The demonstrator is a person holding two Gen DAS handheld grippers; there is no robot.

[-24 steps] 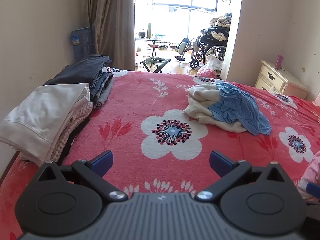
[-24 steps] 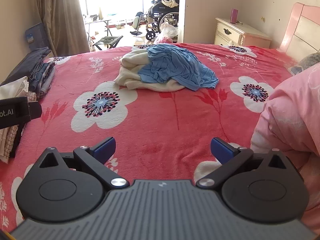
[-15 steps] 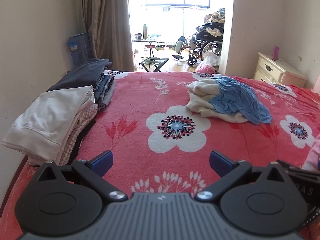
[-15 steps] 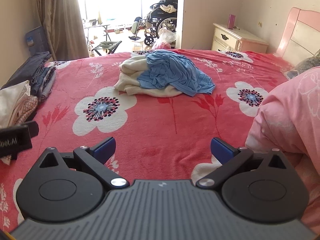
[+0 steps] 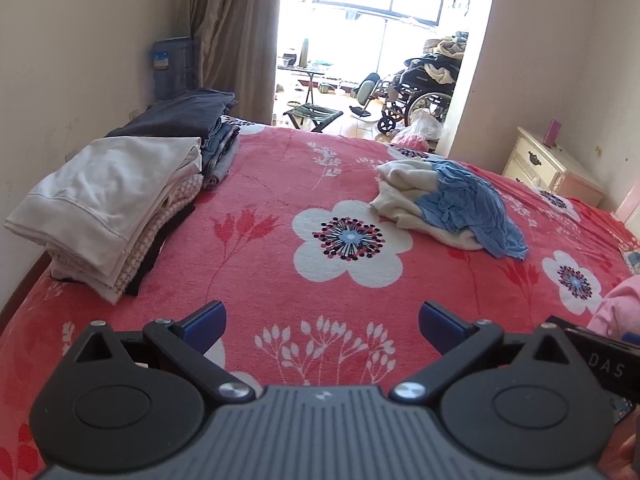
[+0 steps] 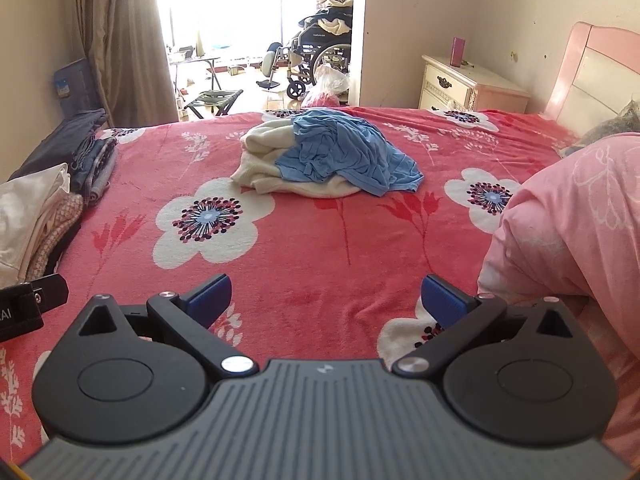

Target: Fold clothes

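Observation:
A crumpled blue garment (image 5: 472, 208) (image 6: 344, 152) lies on a cream garment (image 5: 404, 192) (image 6: 268, 160) in the middle of the red flowered bed (image 5: 304, 184) (image 6: 320, 240). A stack of folded clothes (image 5: 108, 204) (image 6: 32, 220) with a white top sits at the bed's left edge, and a dark folded pile (image 5: 188, 120) (image 6: 76, 148) lies behind it. My left gripper (image 5: 322, 322) is open and empty above the near part of the bed. My right gripper (image 6: 326, 298) is open and empty, well short of the crumpled pile.
A pink quilt (image 6: 572, 220) is heaped at the right. A nightstand (image 6: 468, 88) and pink headboard (image 6: 600, 68) stand beyond it. A wall runs along the bed's left side. A doorway at the back shows a wheelchair (image 5: 424, 92) and folding stool (image 5: 316, 114).
Both grippers have pulled back and risen a little, so the bed and clothes look farther off. Both stay open and empty. The clothes have not moved.

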